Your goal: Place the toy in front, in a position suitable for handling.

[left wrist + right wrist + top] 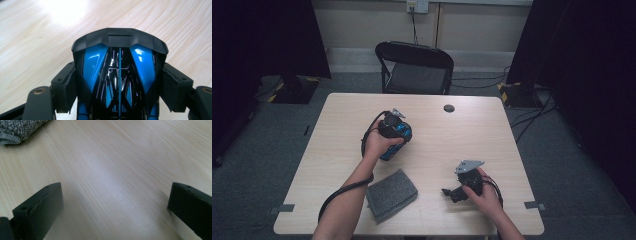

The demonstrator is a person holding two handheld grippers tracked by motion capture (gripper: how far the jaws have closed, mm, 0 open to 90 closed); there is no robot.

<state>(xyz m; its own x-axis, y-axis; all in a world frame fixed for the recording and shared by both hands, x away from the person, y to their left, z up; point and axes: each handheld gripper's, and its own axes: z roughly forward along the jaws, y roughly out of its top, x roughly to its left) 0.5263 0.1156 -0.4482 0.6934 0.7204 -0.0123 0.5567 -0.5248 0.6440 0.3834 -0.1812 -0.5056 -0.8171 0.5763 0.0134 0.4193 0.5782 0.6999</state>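
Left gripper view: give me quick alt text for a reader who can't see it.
A glossy blue and black toy car sits clamped between the left gripper's two black jaws, its dark end pointing away from the camera. Behind it lies the pale wood-grain table, with a bright glare patch at the top.

We see the blue and black toy car [119, 75] cut off at the bottom edge of the left gripper view; the grey cloth [17, 128] shows just 1 corner, upper left.
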